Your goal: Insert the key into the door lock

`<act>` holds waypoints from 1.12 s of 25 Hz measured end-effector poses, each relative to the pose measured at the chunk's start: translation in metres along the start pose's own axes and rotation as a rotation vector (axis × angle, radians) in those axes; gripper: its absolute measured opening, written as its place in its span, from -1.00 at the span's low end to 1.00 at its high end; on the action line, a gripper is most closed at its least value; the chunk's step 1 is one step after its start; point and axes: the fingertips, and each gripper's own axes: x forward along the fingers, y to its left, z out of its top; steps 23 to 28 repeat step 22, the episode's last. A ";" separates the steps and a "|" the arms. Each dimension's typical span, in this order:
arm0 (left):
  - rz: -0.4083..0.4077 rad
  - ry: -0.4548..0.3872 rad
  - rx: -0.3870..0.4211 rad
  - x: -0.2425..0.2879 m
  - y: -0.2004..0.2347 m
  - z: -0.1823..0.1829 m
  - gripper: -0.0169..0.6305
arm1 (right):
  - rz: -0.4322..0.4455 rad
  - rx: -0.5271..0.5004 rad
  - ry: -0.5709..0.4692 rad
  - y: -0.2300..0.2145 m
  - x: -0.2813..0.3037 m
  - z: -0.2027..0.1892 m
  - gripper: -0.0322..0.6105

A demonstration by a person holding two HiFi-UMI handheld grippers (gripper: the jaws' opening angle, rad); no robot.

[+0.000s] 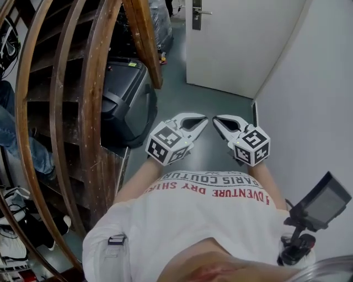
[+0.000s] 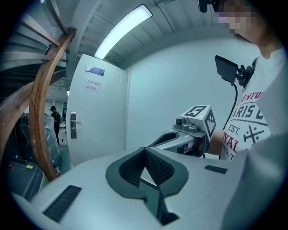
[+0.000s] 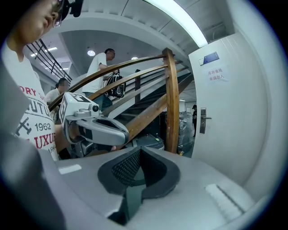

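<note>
A white door (image 1: 237,44) stands ahead at the end of a narrow passage, with a metal lock plate and lever handle (image 1: 197,14) on its left edge. The handle (image 2: 74,124) shows small in the left gripper view, and the same handle (image 3: 203,120) in the right gripper view. My left gripper (image 1: 205,118) and right gripper (image 1: 216,118) are held side by side in front of my chest, tips nearly touching, well short of the door. Both are shut, and I see nothing between the pads (image 2: 135,166) or the pads (image 3: 126,167). No key is in view.
A curved wooden staircase (image 1: 94,82) with a post (image 3: 171,103) lines the left side. A black machine (image 1: 124,93) sits at its foot. A white wall (image 1: 314,110) closes the right side. A small monitor on a stalk (image 1: 322,201) hangs at my right. People stand on the stairs behind.
</note>
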 end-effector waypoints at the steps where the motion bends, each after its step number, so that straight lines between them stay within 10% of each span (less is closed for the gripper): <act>1: -0.008 0.005 -0.004 0.001 -0.007 -0.002 -0.94 | -0.009 0.005 0.003 0.003 -0.007 -0.003 -0.89; 28: -0.011 0.018 0.019 0.012 -0.117 0.016 -0.94 | -0.003 -0.031 -0.005 0.028 -0.109 -0.009 -0.89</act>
